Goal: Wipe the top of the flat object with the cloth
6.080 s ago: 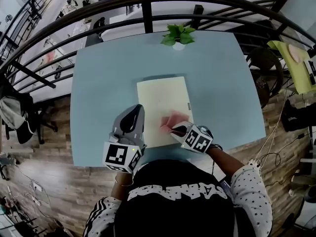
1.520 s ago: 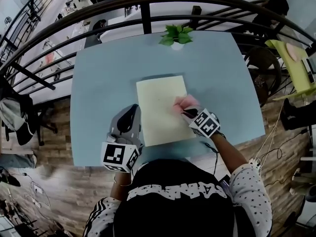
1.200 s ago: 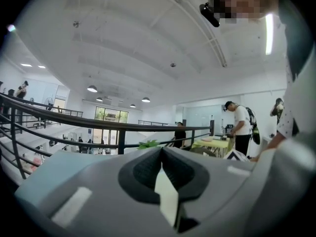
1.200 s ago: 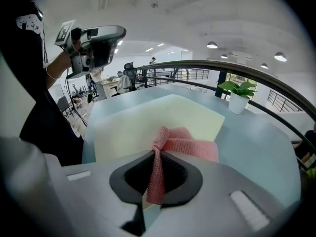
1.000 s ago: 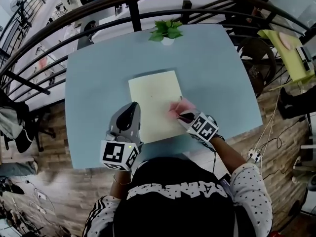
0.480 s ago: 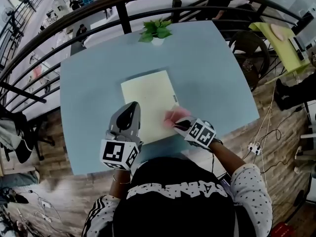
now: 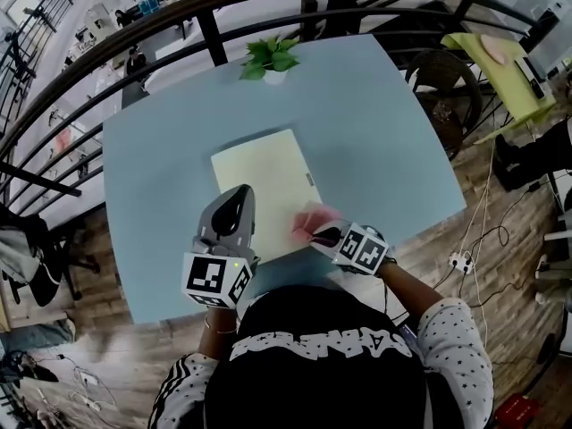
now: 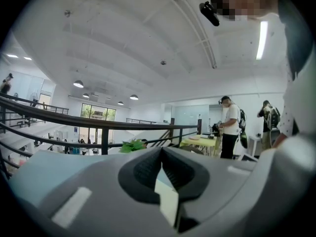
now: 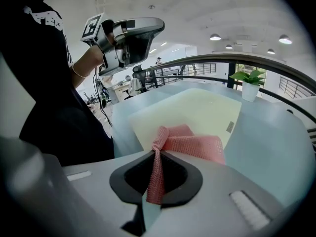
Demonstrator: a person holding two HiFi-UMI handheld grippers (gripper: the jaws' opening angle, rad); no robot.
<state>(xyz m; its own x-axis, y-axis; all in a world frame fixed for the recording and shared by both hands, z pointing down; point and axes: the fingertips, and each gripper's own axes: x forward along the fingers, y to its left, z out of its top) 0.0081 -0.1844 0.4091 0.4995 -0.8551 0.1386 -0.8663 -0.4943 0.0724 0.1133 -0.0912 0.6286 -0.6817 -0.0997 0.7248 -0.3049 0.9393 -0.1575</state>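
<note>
A pale yellow flat board [image 7: 265, 186] lies in the middle of the light blue table [image 7: 161, 150]. My right gripper [image 7: 315, 233] is shut on a pink mesh cloth [image 7: 315, 220] that rests on the board's near right corner. In the right gripper view the cloth [image 9: 190, 143] spreads from the jaws onto the board [image 9: 197, 112]. My left gripper [image 7: 234, 206] hovers over the board's near left edge, shut and holding nothing. The left gripper view points up and away, and its jaws meet with nothing between them.
A small potted plant [image 7: 268, 58] stands at the table's far edge. A dark curved railing [image 7: 206, 25] runs behind the table. Cables [image 7: 487, 239] trail over the wooden floor at the right. People [image 8: 230, 125] stand in the distance in the left gripper view.
The right gripper has dragged the cloth from the board's right side back toward its near right corner. The head camera swung, shifting the table in view. The left gripper kept its place.
</note>
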